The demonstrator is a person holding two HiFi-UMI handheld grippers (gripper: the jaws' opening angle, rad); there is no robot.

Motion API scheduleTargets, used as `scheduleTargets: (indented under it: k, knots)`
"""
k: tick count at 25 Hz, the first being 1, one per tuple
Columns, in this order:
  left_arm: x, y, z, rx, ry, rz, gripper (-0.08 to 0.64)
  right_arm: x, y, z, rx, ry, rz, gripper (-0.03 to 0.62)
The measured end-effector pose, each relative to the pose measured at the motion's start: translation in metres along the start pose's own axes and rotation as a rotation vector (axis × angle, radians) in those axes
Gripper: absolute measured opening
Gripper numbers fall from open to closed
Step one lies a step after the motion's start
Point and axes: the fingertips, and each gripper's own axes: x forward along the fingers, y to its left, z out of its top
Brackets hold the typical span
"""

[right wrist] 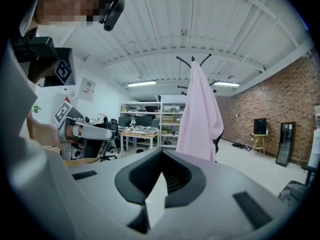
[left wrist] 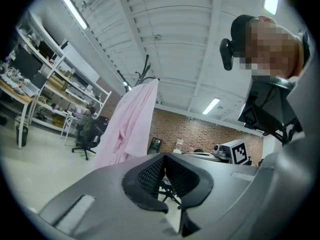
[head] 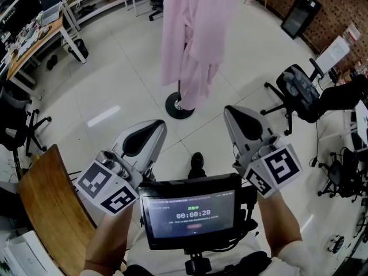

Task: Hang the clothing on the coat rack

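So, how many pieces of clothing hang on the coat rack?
1: a pink garment hangs on the coat rack, which stands on the floor ahead of the person. Its folds could hide another piece.

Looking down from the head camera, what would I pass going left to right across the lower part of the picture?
Wooden tabletop → left hand-held gripper → black shoe → right hand-held gripper.
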Motion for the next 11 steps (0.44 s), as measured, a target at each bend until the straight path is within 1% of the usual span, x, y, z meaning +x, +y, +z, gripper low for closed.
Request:
scheduleTargets:
  k: [11]
  knots:
    - [0.0047, -0.0053, 0.0007, -0.002, -0.005, -0.007, 0.005, -0.0079, -0.0041, 0.001, -0.007, 0.004, -0.013, 0.003]
